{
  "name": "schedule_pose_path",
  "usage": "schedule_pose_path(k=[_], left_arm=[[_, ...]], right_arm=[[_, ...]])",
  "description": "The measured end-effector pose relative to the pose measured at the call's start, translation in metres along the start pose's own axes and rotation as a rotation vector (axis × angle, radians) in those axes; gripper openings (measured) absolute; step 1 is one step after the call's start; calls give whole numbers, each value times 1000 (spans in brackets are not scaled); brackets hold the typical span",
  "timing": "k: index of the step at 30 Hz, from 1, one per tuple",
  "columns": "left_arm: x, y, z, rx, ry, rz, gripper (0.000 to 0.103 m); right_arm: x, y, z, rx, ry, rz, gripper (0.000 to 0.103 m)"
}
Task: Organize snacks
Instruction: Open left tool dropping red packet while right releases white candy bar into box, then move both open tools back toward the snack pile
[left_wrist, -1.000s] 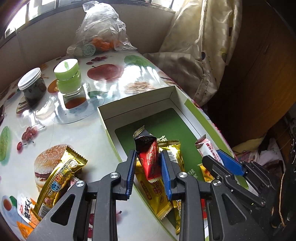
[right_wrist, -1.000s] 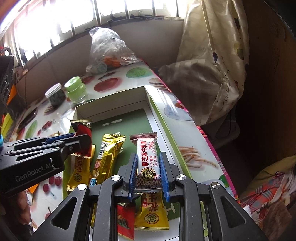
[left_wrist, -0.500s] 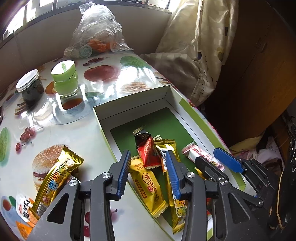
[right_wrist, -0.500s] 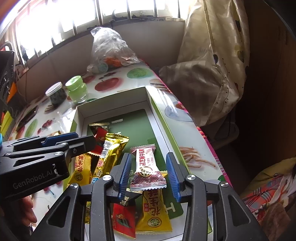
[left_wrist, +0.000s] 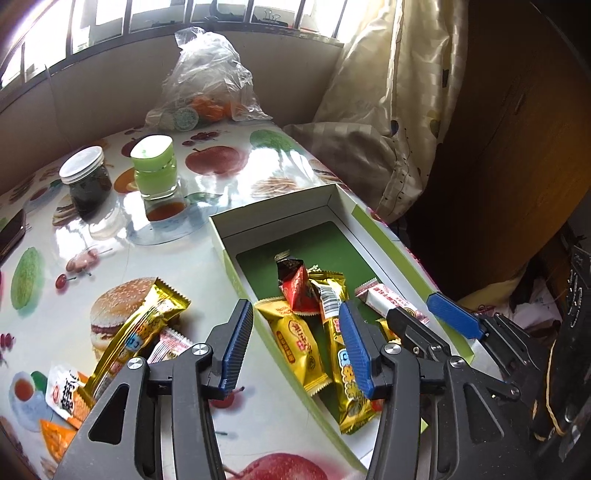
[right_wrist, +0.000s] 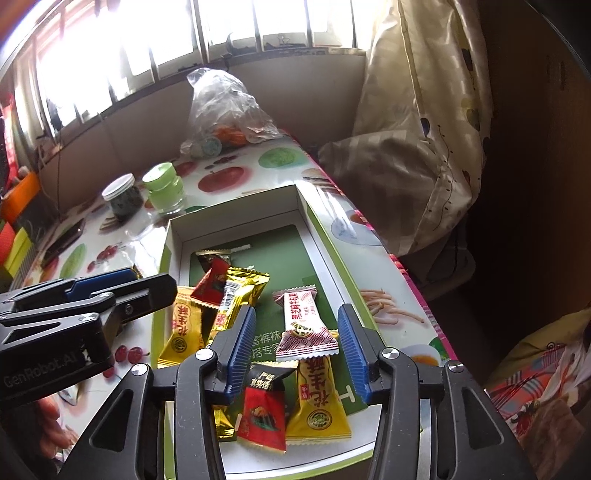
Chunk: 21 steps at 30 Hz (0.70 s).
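Left claw (left_wrist: 295, 345): jaws just opening, now released, nothing between; red packet (left_wrist: 300, 288) lying dropped in box (left_wrist: 373, 225). Right claw (right_wrist: 297, 345): jaws likewise opening, released; white packet (right_wrist: 304, 326) resting in box, no longer gripped. Gold bar (left_wrist: 138, 332) and small packets waiting on bench (left_wrist: 166, 254) beside box, likely next pickups.

left gripper (right_wrist: 122, 291) side: "GenRobot.AI" | white candy wrapper (right_wrist: 304, 325): "黑芝麻牛轧糖" | yellow packet (right_wrist: 317, 402): "花生酥" | box (right_wrist: 332, 266) green floor: "裤袜", other characters partly hidden | red packet (right_wrist: 262, 410): characters too small to read | gold bar (left_wrist: 140, 328) on the table: print unreadable
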<state>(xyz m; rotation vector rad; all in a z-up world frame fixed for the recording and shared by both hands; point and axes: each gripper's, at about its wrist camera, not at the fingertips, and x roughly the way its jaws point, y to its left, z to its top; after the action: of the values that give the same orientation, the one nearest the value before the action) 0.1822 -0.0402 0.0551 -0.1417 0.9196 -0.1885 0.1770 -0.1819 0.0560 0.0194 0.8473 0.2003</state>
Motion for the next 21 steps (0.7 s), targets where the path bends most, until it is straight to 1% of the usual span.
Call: schedule_pose_path(k=[14,21], left_arm=[[-40,11,-20,-27,-60,25,50],[-58,22,-33,-42,-85,60,50]], right_arm=[[-28,14,-6,7,-40,33,47],[-35,27,-10,-8,-50,59,47]])
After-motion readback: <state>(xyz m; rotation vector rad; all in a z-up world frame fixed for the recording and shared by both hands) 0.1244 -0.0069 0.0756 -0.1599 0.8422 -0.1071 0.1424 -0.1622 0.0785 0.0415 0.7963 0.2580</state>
